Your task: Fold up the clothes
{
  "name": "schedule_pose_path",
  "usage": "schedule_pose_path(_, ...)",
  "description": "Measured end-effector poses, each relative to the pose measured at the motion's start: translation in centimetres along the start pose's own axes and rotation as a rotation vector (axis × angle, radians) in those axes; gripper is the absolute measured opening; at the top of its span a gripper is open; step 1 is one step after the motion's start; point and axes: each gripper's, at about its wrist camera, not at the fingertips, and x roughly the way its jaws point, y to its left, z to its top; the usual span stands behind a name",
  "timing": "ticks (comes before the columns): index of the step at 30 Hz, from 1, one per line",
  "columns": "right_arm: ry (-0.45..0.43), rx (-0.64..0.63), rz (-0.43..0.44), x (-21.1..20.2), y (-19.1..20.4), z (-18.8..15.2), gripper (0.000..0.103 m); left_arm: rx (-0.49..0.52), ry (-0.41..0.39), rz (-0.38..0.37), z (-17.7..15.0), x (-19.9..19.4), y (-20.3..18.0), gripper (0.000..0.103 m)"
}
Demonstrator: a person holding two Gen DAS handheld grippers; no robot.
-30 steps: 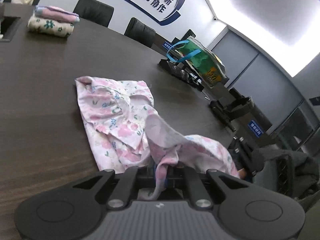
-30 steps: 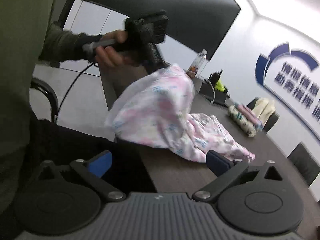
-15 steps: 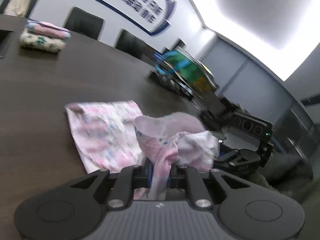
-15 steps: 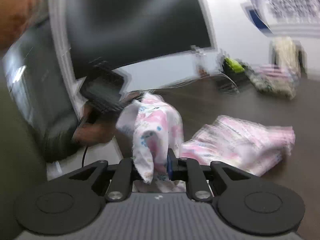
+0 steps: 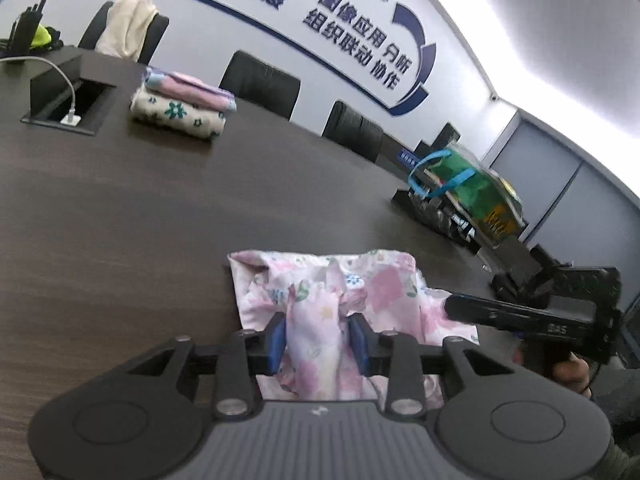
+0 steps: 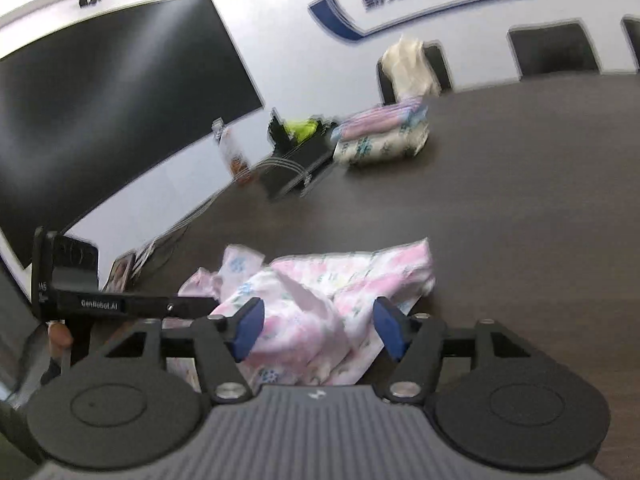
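Pink floral garment (image 5: pixel 360 300) lies bunched on our dark table (image 5: pixel 120 220), and a fold of it stands between the blue pads (image 5: pixel 277 336) of our left gripper (image 5: pixel 318 338), whose jaws are opening; whether the pads still press the cloth we cannot tell. Our right gripper (image 6: pixel 320 328) is opening too, its pads (image 6: pixel 248 330) wide apart with cloth (image 6: pixel 304 320) between them and a gap at the right pad. Toward eleven o'clock of the left fingers, well apart, sits a stack of folded clothes (image 5: pixel 182 106).
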Motion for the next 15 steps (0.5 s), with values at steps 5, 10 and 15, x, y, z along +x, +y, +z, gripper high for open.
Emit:
schedule_pose_path(5,-0.110,-0.096,-0.078,-3.6,3.2,-1.2,0.069,-0.016,-0.027,0.020,-0.2,0.5,-0.3,0.023)
schedule_pose_path(10,-0.079,-0.235,-0.095,-2.4,6.5,-2.9,0.088,-0.068,-0.061,-0.006,0.3,1.0,-0.3,0.019)
schedule_pose_path(15,0.033,-0.119,-0.092,3.3,4.9,-3.5,0.053,-0.065,-0.052,0.022,0.1,1.3,-0.6,0.016)
